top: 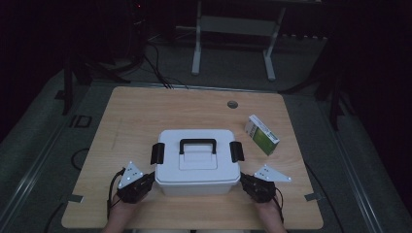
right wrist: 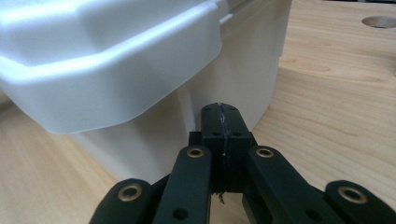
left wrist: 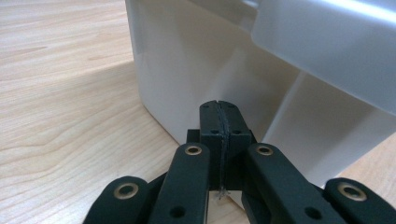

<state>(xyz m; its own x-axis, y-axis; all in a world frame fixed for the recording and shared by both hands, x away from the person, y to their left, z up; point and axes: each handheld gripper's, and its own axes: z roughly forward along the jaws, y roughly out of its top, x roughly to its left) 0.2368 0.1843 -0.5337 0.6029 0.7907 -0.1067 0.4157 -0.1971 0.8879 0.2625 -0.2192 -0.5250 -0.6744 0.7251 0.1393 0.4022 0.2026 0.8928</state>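
Note:
A white lidded plastic box with a black handle and black side latches stands on the wooden table, near its front edge. My left gripper is at the box's front left corner, jaws shut together with nothing between them. In the left gripper view the shut tips point at the box wall, close to it. My right gripper is at the front right corner, also shut and empty. Its tips sit just below the lid's overhanging rim.
A green and white carton lies on the table to the right of the box. A round cable hole is near the far edge. Beyond the table are cables and white frame legs on the floor.

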